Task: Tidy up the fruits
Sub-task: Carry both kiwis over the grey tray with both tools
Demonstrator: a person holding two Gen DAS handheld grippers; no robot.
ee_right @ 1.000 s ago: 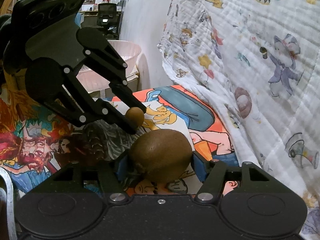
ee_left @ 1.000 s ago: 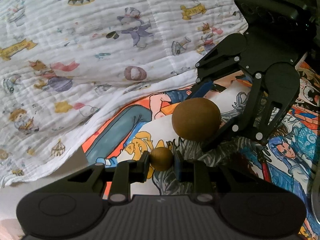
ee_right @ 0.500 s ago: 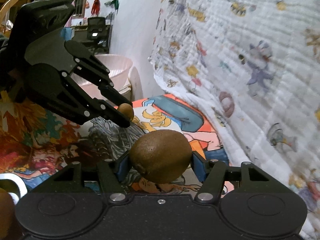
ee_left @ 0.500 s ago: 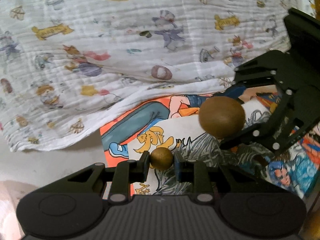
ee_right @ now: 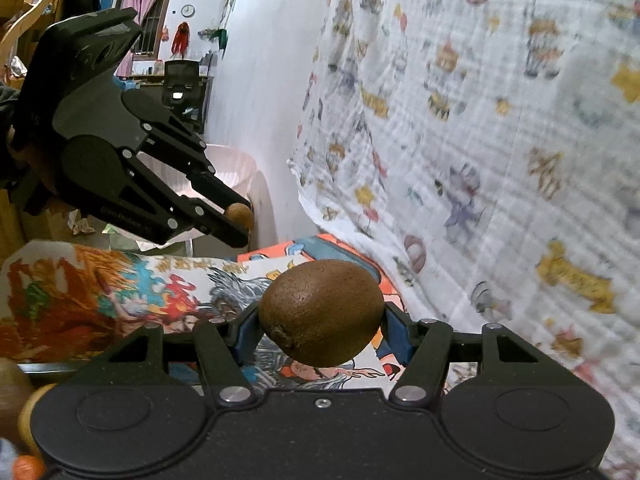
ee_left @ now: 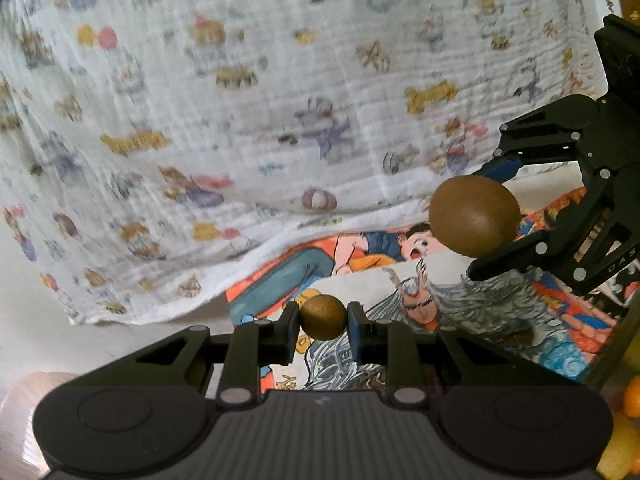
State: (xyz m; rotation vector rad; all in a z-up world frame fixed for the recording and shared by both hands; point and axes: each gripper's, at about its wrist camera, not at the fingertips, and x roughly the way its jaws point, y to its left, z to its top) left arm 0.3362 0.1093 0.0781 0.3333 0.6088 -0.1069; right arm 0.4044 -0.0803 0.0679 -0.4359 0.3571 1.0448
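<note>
My left gripper (ee_left: 323, 316) is shut on a small round brown fruit (ee_left: 322, 317) and holds it in the air above the cartoon-printed cloth (ee_left: 460, 308). My right gripper (ee_right: 322, 312) is shut on a brown kiwi (ee_right: 322, 312), also held in the air. In the left wrist view the kiwi (ee_left: 474, 216) and the right gripper's fingers (ee_left: 516, 256) are at the right. In the right wrist view the left gripper (ee_right: 239, 216) with the small fruit (ee_right: 239, 214) is at the left, higher than the kiwi.
A white quilt with cartoon prints (ee_left: 240, 120) hangs behind the colourful cloth (ee_right: 100, 300). A pink basket (ee_right: 234, 168) stands beyond the surface edge. Orange and yellow fruits (ee_left: 632, 400) lie at the bottom right of the left view; more fruit (ee_right: 24, 466) is at the bottom left of the right view.
Both grippers have risen and pulled back from the cloth with their fruits held. The view has tilted up, showing more quilt and the room behind.
</note>
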